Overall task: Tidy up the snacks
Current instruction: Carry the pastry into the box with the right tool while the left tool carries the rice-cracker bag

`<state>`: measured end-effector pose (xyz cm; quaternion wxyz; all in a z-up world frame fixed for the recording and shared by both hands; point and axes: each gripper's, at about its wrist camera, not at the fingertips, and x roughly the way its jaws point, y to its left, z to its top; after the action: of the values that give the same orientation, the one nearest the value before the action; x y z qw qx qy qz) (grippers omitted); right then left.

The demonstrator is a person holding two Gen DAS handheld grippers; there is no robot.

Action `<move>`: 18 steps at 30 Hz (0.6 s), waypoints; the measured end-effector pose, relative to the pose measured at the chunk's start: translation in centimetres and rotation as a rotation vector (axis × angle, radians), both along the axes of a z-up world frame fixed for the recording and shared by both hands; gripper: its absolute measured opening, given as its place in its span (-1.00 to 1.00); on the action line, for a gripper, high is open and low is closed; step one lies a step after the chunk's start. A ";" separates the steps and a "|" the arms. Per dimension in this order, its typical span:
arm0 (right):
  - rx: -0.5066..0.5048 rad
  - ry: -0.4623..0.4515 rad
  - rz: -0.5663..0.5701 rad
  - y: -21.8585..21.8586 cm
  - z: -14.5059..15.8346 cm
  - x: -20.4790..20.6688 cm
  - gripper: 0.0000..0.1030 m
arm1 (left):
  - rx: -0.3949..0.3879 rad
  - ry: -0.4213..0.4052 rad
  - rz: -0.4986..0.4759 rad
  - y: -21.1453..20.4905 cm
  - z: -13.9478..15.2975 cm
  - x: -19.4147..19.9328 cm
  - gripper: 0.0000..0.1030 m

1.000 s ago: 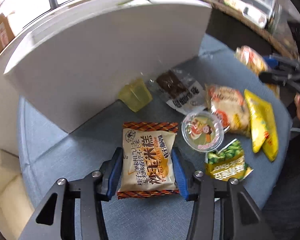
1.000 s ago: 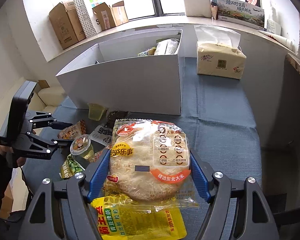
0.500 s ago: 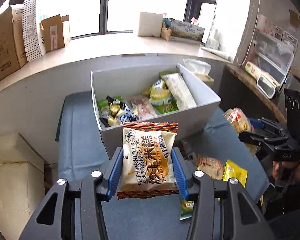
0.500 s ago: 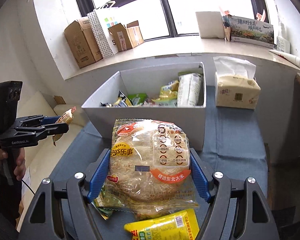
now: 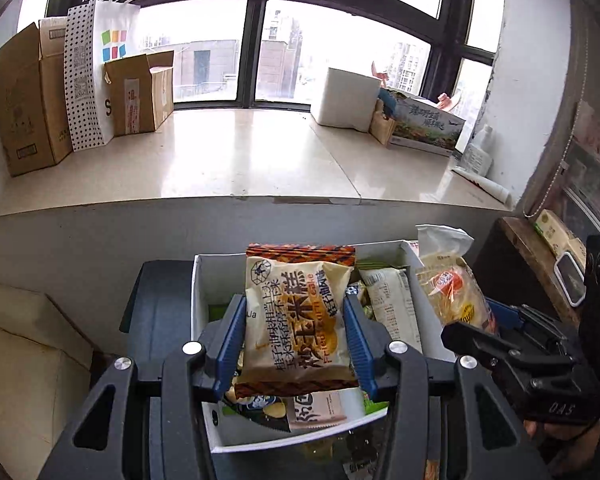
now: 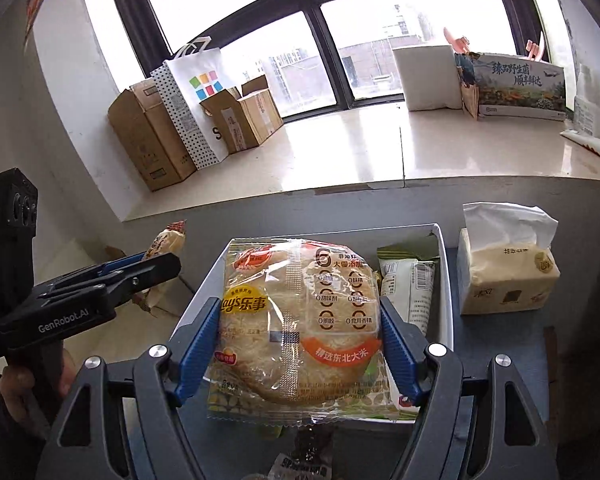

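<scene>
The left claw (image 5: 296, 334) grips a corn cake packet (image 5: 298, 316); the right claw (image 6: 300, 346) grips a rice cracker bag (image 6: 300, 332). Both hang above the white box (image 6: 446, 280), hiding most of its contents.

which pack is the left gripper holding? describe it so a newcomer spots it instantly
Start at the white box below the windowsill. Above it, the left gripper clamps a cream corn-cake pack with orange-black patterned ends. The right gripper's rice-cracker pack is clear instead.

Cream-orange corn cake packet (image 5: 298, 320) and clear rice cracker bag (image 6: 300, 332) upright above white box (image 6: 446, 280).
</scene>
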<state>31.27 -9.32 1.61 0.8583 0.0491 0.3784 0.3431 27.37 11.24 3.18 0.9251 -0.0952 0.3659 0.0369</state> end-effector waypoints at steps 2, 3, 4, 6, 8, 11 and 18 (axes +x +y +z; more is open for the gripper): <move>0.008 0.042 -0.012 0.4 -0.9 1.3 0.54 | 0.024 0.027 0.012 0.2 -1.0 1.7 0.02; 0.010 0.057 -0.016 0.6 -1.4 1.7 0.54 | 0.033 0.033 0.013 0.2 -1.6 2.1 0.02; 0.012 0.069 -0.012 0.8 -1.7 2.1 0.54 | 0.045 0.039 0.003 0.1 -1.9 2.6 0.05; 0.031 0.086 -0.004 1.0 -2.4 2.6 0.73 | 0.067 0.047 -0.006 0.0 -2.5 3.3 0.38; 0.019 0.107 -0.007 1.0 -3.0 3.2 1.00 | 0.093 0.056 0.018 0.3 -2.9 3.5 1.00; 0.005 0.082 -0.040 0.2 -3.0 3.3 1.00 | 0.057 0.049 0.012 1.1 -3.3 3.3 1.00; 0.019 0.050 -0.022 -1.1 -2.0 1.7 1.00 | 0.048 0.063 0.010 1.1 -3.7 2.9 1.00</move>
<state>33.02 -10.43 -0.35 0.8520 0.0699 0.3957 0.3357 30.26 12.39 -0.53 0.9149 -0.0735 0.3934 0.0534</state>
